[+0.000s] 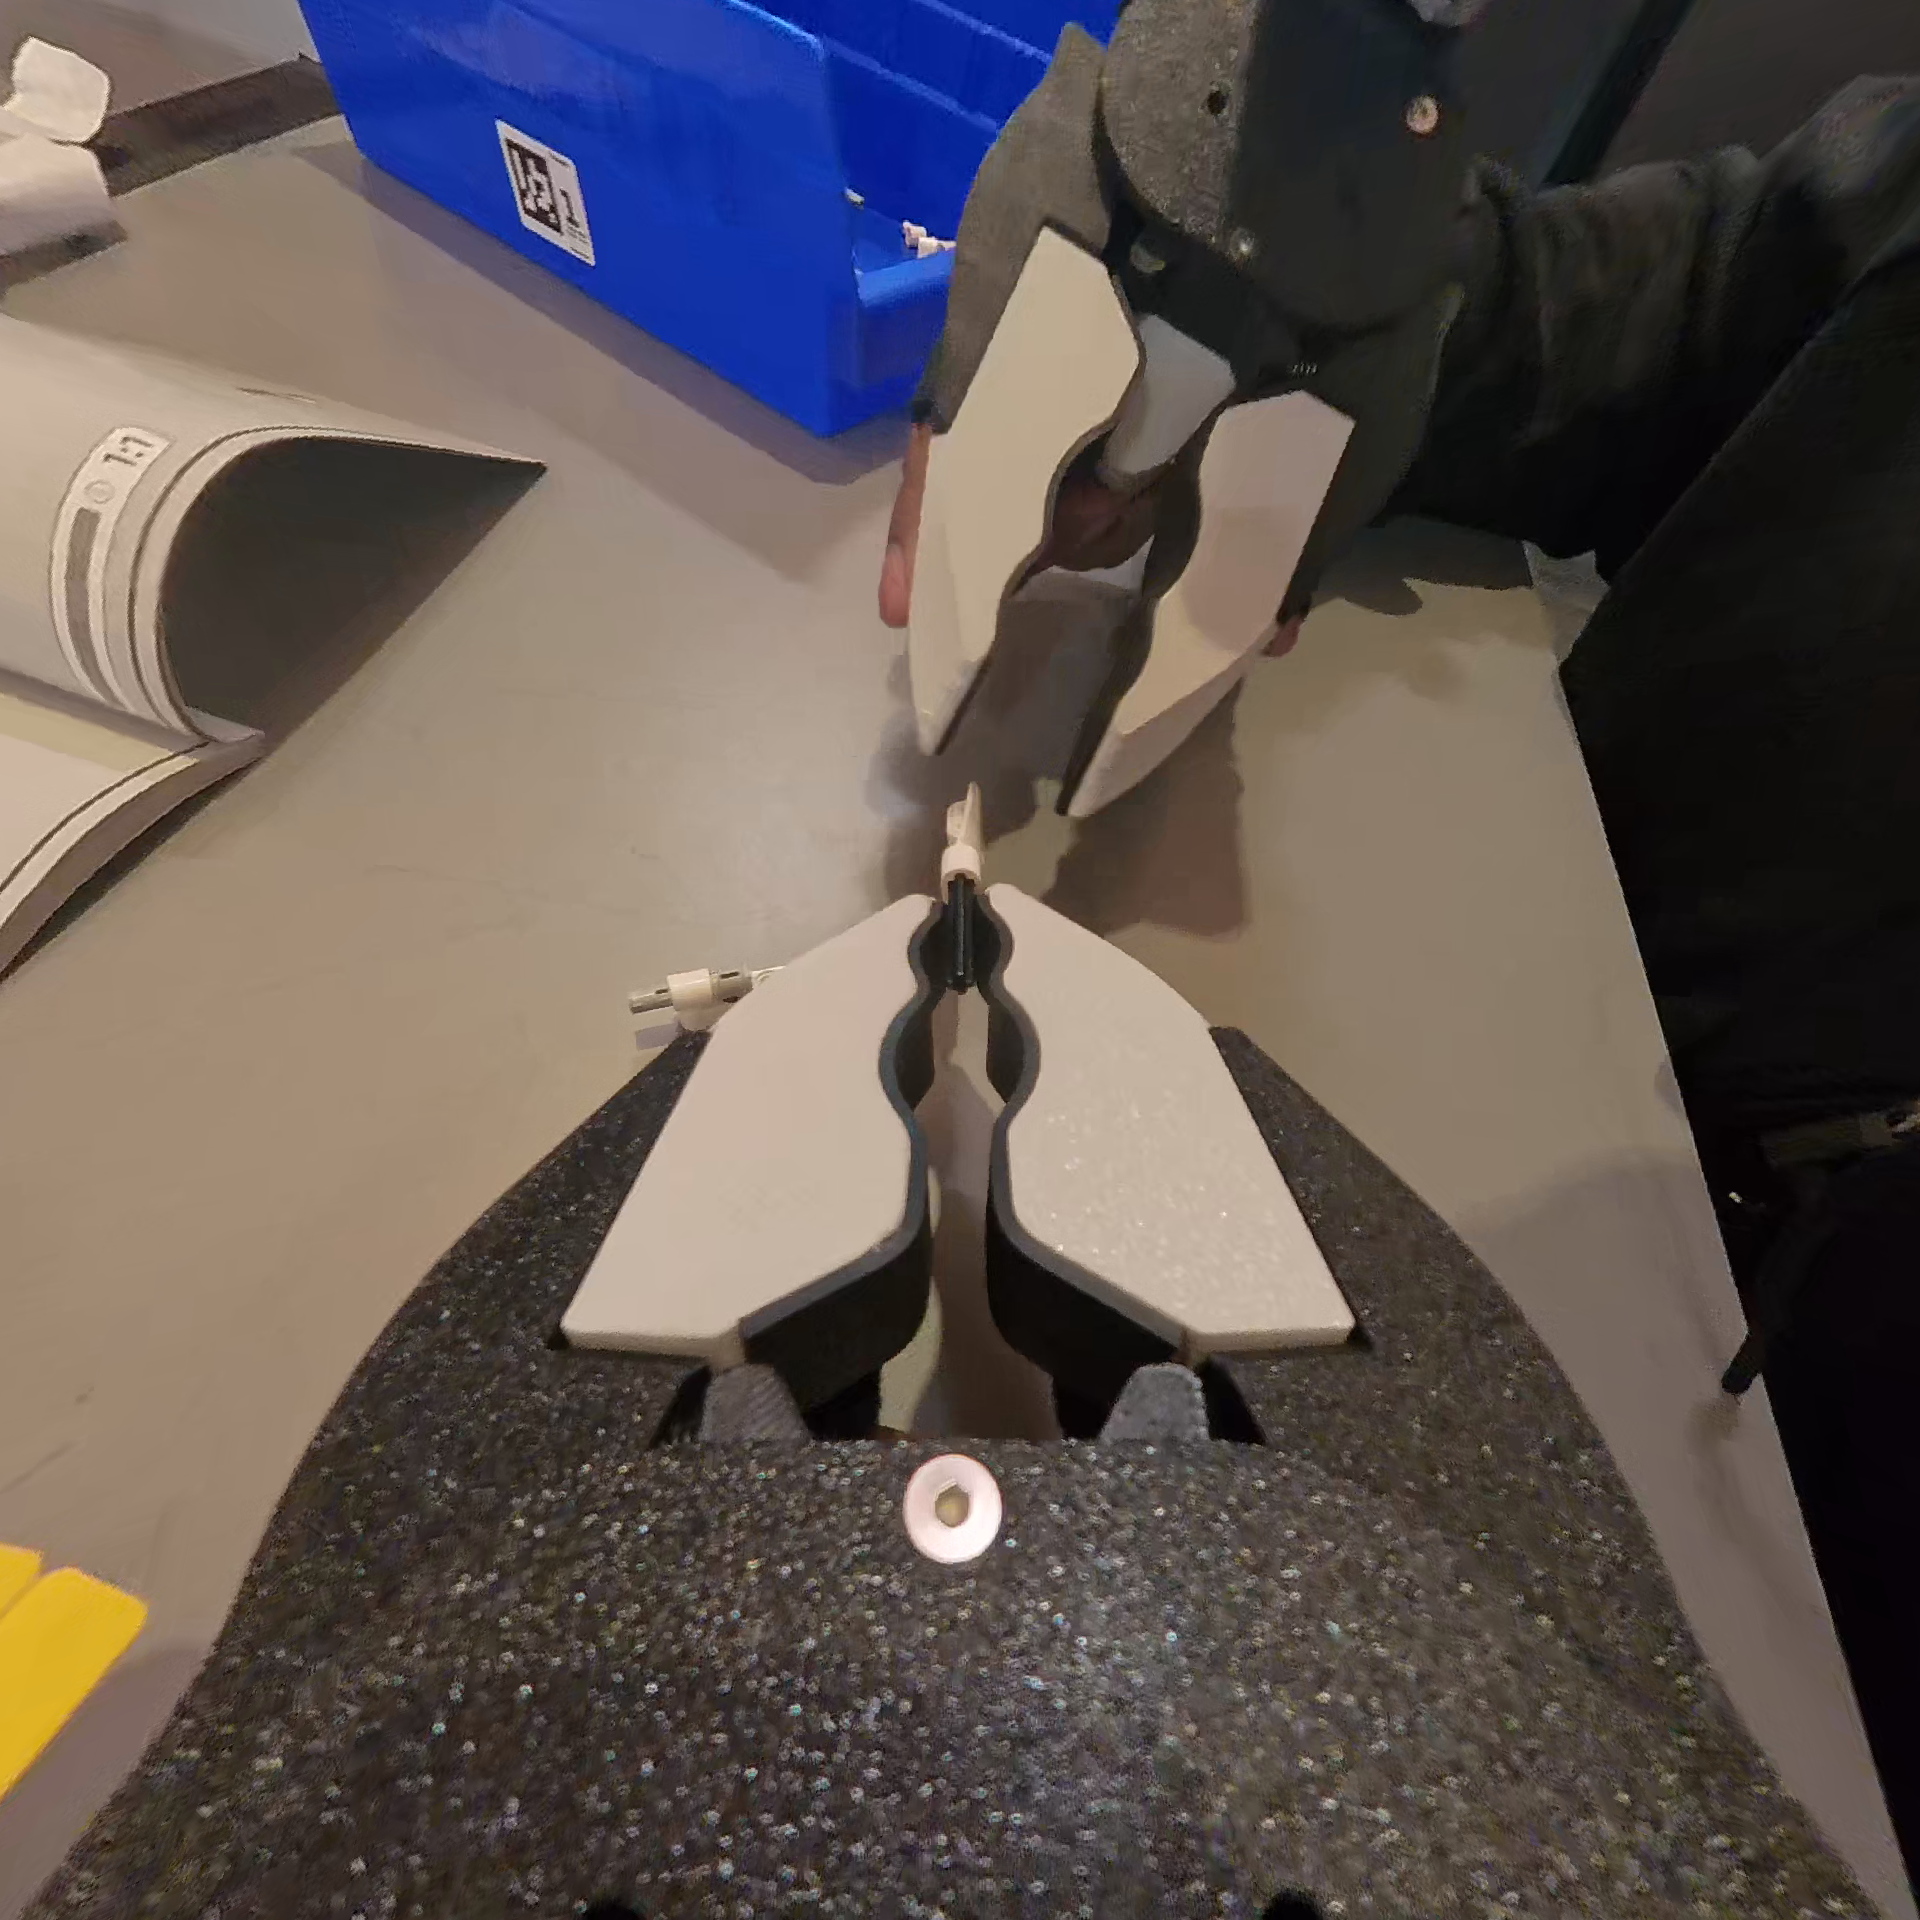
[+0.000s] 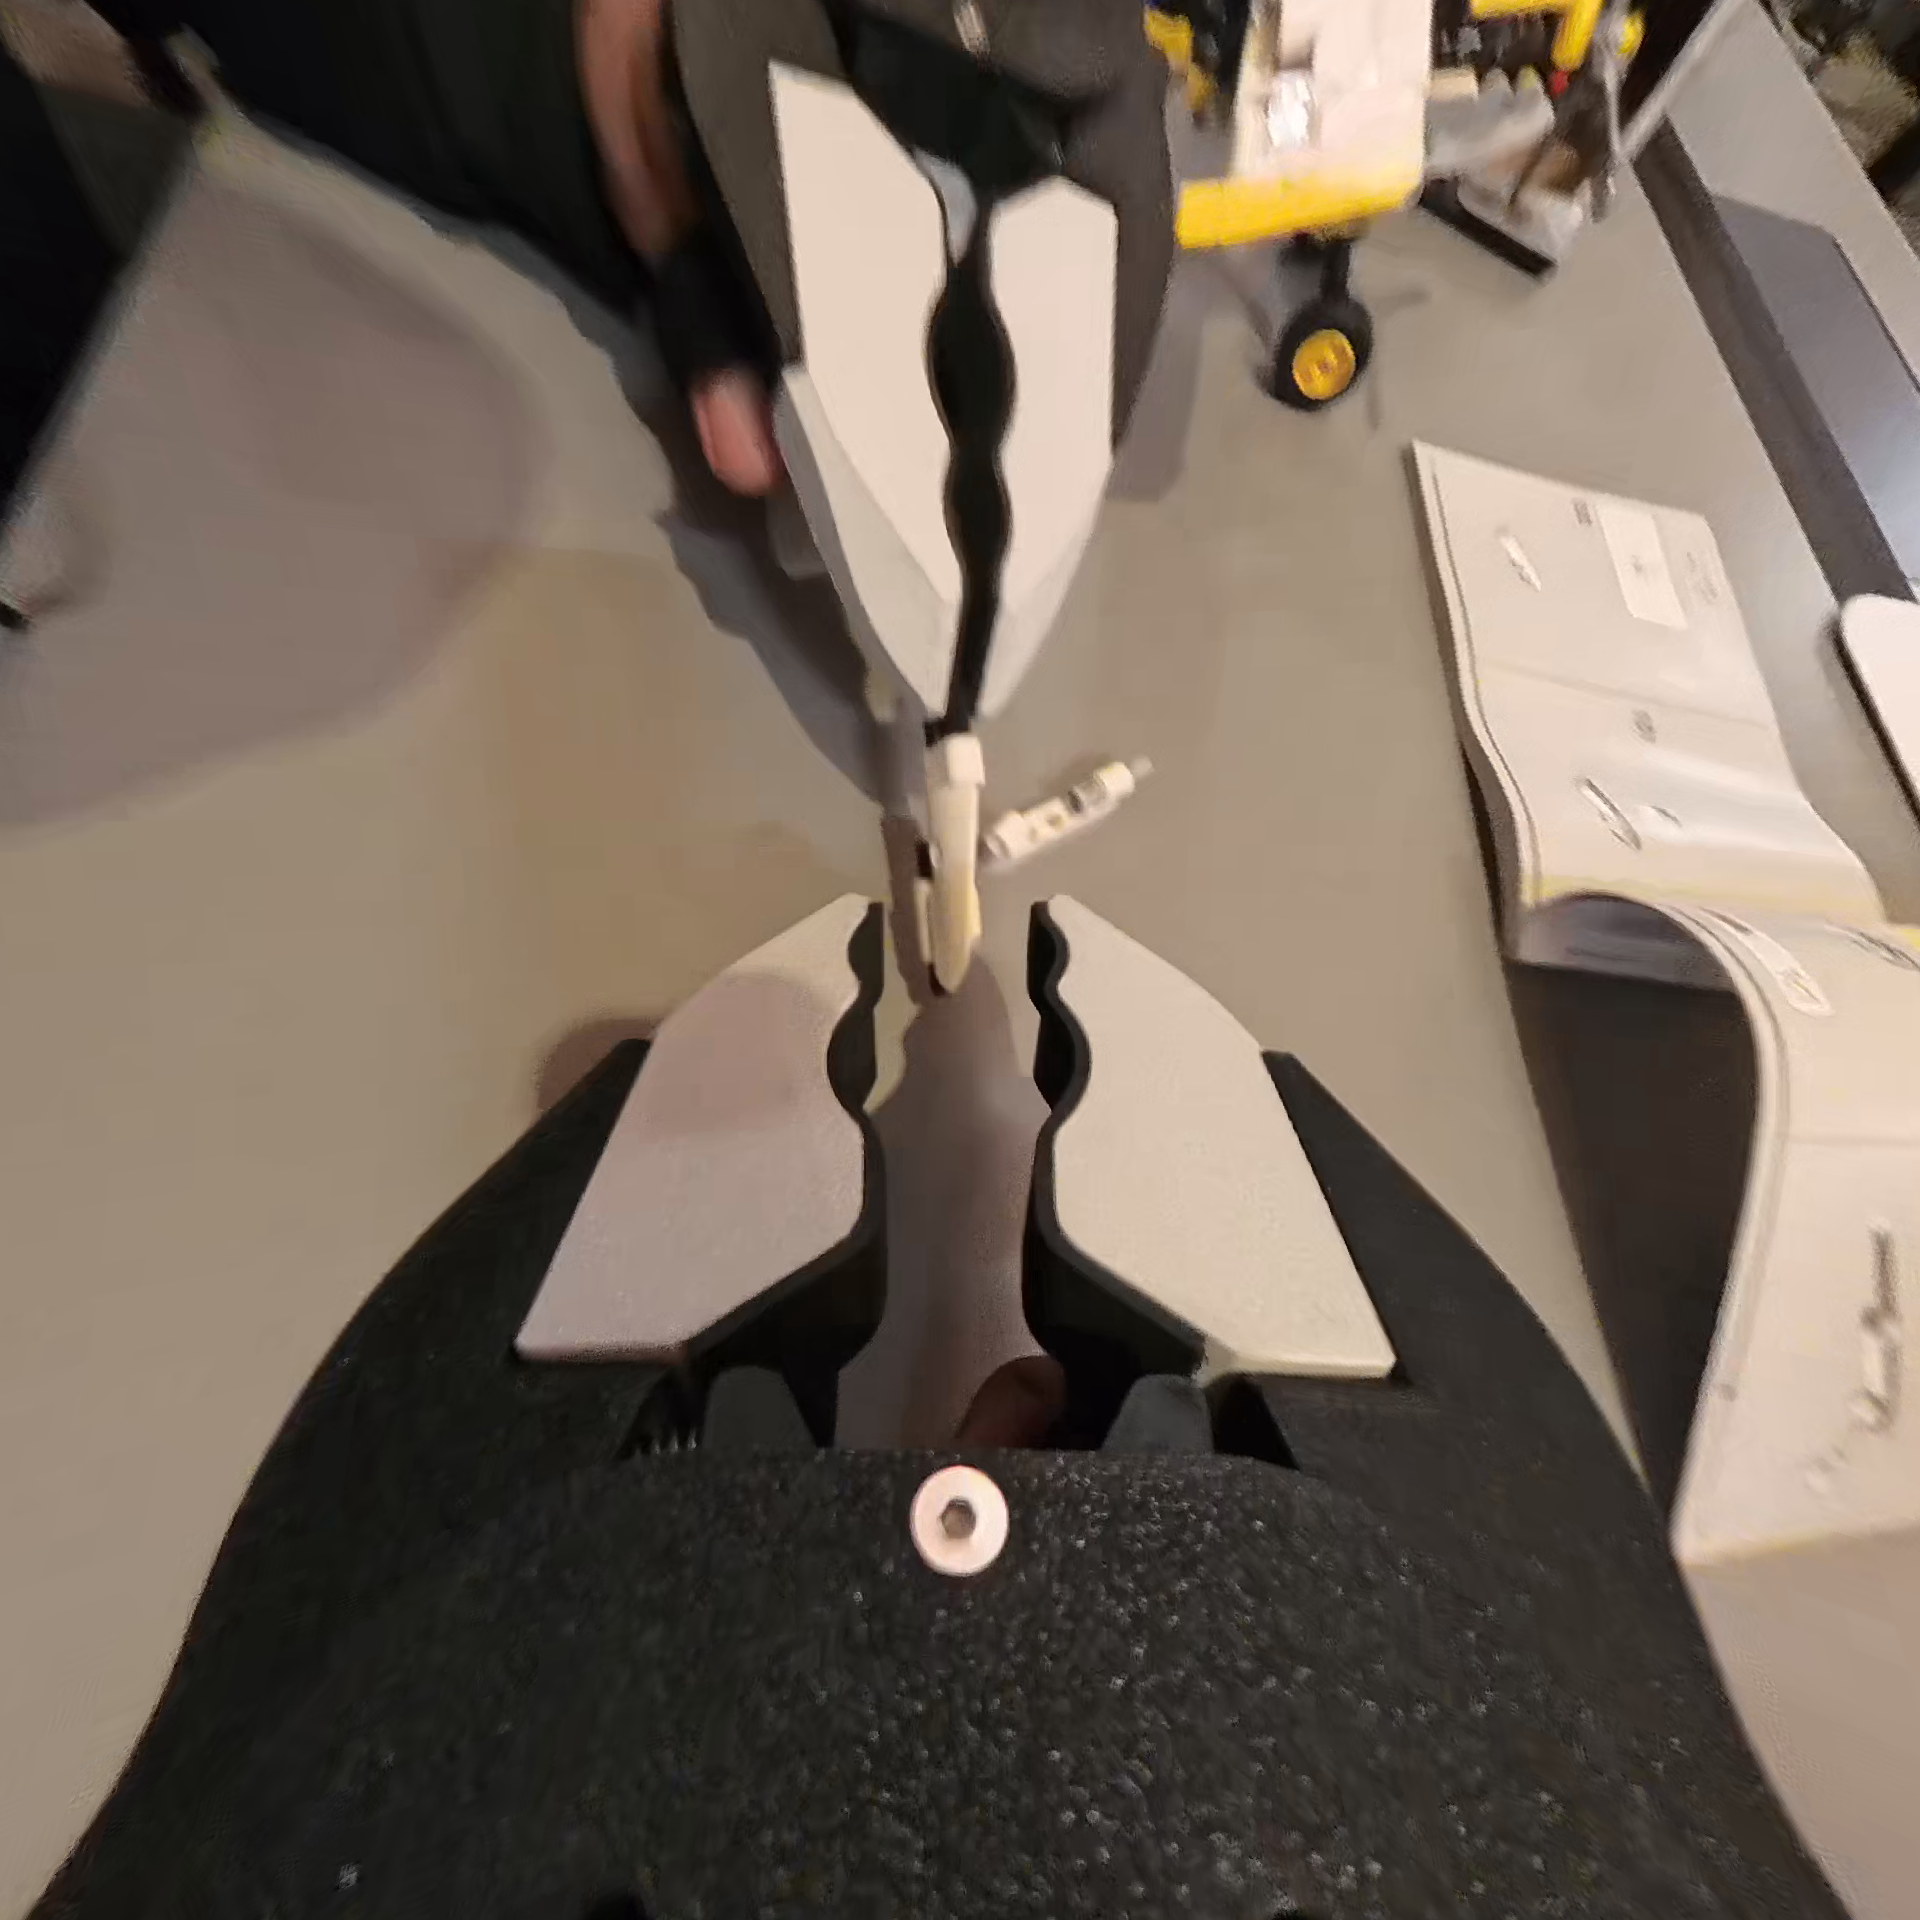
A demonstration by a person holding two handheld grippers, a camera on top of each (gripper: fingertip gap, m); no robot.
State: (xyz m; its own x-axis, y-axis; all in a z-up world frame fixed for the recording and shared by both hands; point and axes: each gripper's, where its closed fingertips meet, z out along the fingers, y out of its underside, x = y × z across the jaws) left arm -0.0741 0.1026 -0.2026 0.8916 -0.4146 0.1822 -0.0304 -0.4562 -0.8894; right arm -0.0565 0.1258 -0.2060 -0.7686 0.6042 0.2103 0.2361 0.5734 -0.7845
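Observation:
My left gripper [image 1: 961, 906] is shut on a thin black axle [image 1: 958, 943]. A white bush [image 1: 961, 860] and a slim cream-white piece [image 1: 969, 816] sit on the axle's far end, held just above the grey table [image 1: 520, 831]. My right gripper [image 2: 956, 914] is open. The cream-white piece [image 2: 953, 883] and a grey piece [image 2: 899, 883] beside it hang between its fingertips, with a clear gap to the right pad. The left gripper [image 2: 961, 717] shows facing it in the right wrist view. The right gripper [image 1: 1013, 764] shows open in the left wrist view.
A small white and grey pin assembly [image 1: 691, 987] lies on the table and also shows in the right wrist view [image 2: 1070, 800]. A blue bin [image 1: 675, 208] stands at the back. An open booklet [image 2: 1621, 675] lies to the side. A yellow wheeled model [image 2: 1320, 156] stands farther off. The grippers are tip to tip, or close to it.

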